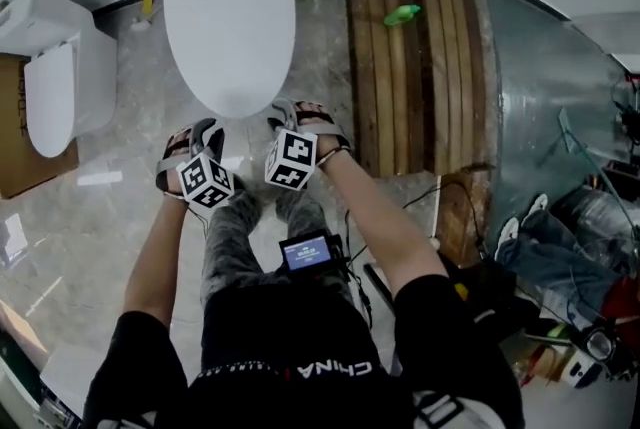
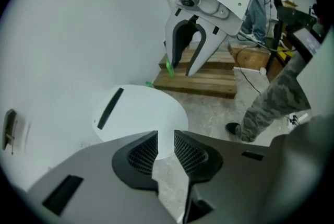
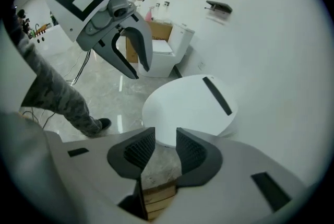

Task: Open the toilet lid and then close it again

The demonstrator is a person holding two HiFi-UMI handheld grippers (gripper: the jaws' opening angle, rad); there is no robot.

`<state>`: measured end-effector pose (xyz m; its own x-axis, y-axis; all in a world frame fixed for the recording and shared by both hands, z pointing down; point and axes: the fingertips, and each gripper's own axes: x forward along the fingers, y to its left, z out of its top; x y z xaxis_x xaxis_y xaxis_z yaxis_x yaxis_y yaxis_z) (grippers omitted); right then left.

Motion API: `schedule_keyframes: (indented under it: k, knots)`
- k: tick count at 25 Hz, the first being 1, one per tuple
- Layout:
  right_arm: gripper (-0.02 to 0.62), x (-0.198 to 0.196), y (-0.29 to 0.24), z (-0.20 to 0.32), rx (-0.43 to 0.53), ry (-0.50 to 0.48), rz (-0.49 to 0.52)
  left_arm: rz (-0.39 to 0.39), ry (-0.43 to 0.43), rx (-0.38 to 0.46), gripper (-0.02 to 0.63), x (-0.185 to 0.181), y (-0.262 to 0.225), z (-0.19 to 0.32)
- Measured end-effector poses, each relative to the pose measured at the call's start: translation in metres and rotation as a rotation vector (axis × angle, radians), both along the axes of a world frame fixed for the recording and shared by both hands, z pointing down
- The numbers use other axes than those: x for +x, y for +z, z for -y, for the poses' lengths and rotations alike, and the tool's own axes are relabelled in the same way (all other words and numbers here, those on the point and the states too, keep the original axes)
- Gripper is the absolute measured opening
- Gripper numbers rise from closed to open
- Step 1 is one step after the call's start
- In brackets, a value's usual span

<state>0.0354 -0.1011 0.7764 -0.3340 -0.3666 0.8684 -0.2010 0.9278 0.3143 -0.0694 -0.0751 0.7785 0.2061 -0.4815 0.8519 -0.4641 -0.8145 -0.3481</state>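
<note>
A: Item one, left gripper [image 2: 166, 137]: jaws part-open, narrow gap, nothing held. Item two, right gripper [image 3: 166, 134]: likewise, empty.
B: And the toilet lid [image 1: 230, 27]?
A: Down, closed. It lies ahead of and below both grippers, long axis running away from the person. Its front rim is nearest, the right gripper marginally closer.

A workshop or test room: a white oval-lidded toilet [image 1: 230, 27] stands on glossy grey stone tiles [image 1: 100, 217], beside a brown slatted wooden pallet [image 1: 410, 67] and a heap of cables and gear [image 1: 580, 287].
</note>
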Motion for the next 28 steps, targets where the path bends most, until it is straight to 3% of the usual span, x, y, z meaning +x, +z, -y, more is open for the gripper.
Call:
schedule_keyframes:
  k: [5, 9, 13, 16, 21, 26, 28]
  knots:
    - [0.046, -0.009, -0.106, -0.005, 0.064, 0.031, 0.052, -0.062, -0.05, 0.067, 0.042, 0.002, -0.103, -0.004]
    - [0.026, -0.018, -0.165, -0.015, 0.142, -0.002, 0.096, -0.159, -0.124, 0.101, 0.015, 0.012, -0.163, -0.004]
    - [0.015, -0.008, -0.202, -0.024, 0.119, 0.065, 0.19, -0.277, -0.19, 0.077, 0.011, 0.024, -0.202, -0.022]
    - [0.015, 0.02, -0.217, -0.021, 0.123, 0.098, 0.218, -0.323, -0.239, 0.062, 0.011, 0.022, -0.216, -0.039]
    - [0.015, 0.054, -0.203, -0.026, 0.065, 0.125, 0.237, -0.294, -0.291, 0.026, 0.011, 0.016, -0.202, -0.079]
    - [0.015, 0.068, -0.185, -0.044, 0.028, 0.173, 0.237, -0.454, -0.432, -0.001, 0.011, 0.012, -0.205, -0.129]
    - [0.015, 0.071, -0.188, -0.057, 0.021, 0.191, 0.243, -0.43, -0.441, 0.003, 0.011, 0.001, -0.203, -0.148]
